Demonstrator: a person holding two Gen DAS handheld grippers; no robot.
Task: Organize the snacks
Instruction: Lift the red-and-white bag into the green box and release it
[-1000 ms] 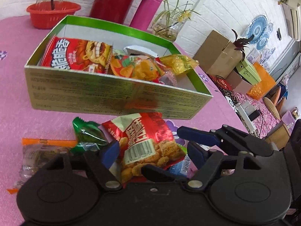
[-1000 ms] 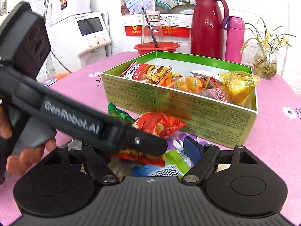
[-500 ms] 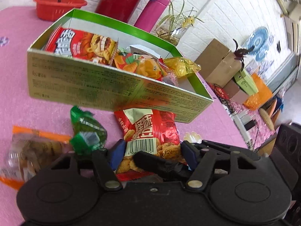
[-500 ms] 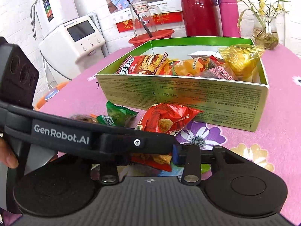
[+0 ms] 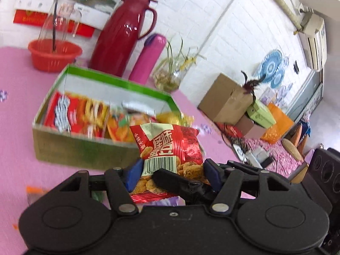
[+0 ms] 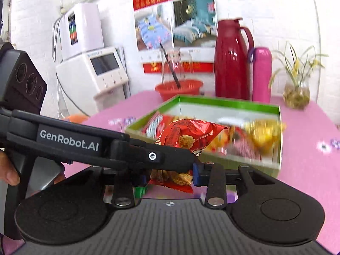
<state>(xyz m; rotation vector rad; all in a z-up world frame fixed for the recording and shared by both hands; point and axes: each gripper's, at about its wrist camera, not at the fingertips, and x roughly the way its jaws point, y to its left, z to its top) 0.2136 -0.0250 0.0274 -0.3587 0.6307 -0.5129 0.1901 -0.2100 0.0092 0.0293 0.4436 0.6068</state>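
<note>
Both grippers converge on the red snack packet (image 5: 167, 153), lifted off the pink table (image 5: 17, 148) just before the green box (image 5: 85, 150). Left gripper (image 5: 171, 175) and right gripper (image 6: 170, 175) both clenched on it — right crosses in front of left.

Red snack packet (image 5: 167, 148), green-rimmed box (image 5: 119, 82)

One green box (image 5: 89, 148) sits on the worktop (image 5: 14, 110). One red snack pack (image 5: 170, 146) is held up; the packs inside the box are too blurred to count. Behind stand one red jug (image 5: 123, 36), one pink flask (image 5: 148, 59), one red basket (image 5: 54, 54) and one plant jar (image 5: 170, 78). Two hand-held grippers: left (image 5: 171, 173), right (image 6: 170, 175).
</note>
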